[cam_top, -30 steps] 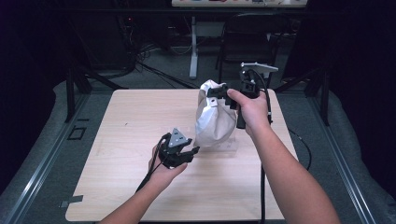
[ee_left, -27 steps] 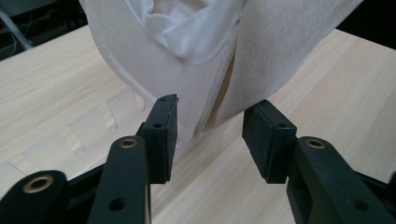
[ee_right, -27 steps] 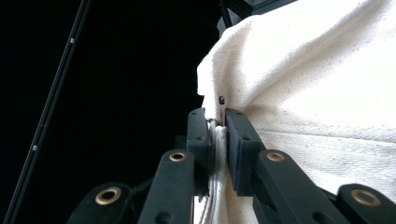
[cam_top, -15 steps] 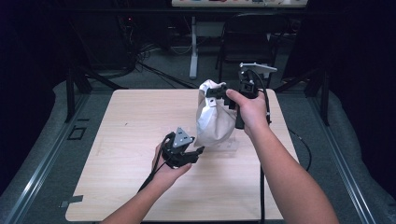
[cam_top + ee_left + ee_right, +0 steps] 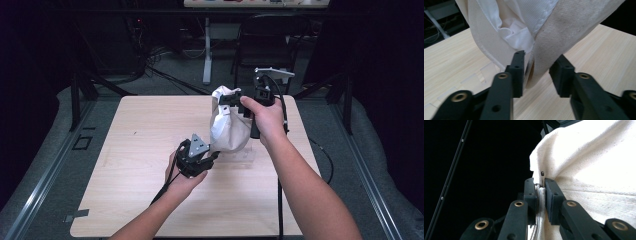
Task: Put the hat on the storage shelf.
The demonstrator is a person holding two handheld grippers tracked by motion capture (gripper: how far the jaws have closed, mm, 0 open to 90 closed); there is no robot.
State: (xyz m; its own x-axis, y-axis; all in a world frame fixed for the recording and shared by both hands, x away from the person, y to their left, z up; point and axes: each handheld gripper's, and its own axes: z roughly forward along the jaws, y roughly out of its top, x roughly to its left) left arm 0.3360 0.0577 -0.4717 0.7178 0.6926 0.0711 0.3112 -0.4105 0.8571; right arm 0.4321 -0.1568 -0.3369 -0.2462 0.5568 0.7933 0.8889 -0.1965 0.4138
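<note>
A white cloth bag (image 5: 227, 130) hangs upright over the middle of the wooden table (image 5: 140, 130). My right gripper (image 5: 225, 98) is shut on the bag's gathered top edge; in the right gripper view the gripper (image 5: 540, 192) pinches the folded hem of the cloth (image 5: 594, 170). My left gripper (image 5: 212, 156) sits low at the bag's bottom left corner. In the left gripper view its jaws (image 5: 537, 72) have just been closing. The bag's lower corner (image 5: 564, 30) hangs between them, and I see no squeeze on it.
Faint clear rectangular marks (image 5: 240, 157) lie on the table under the bag. Behind the table stand a dark chair (image 5: 265, 45) and a white table leg (image 5: 206, 50), with cables on the floor. A black cable (image 5: 165, 187) trails from the left gripper.
My left gripper has slid right and slightly away from me, up to the bag's bottom corner. The right gripper and the bag have stayed put.
</note>
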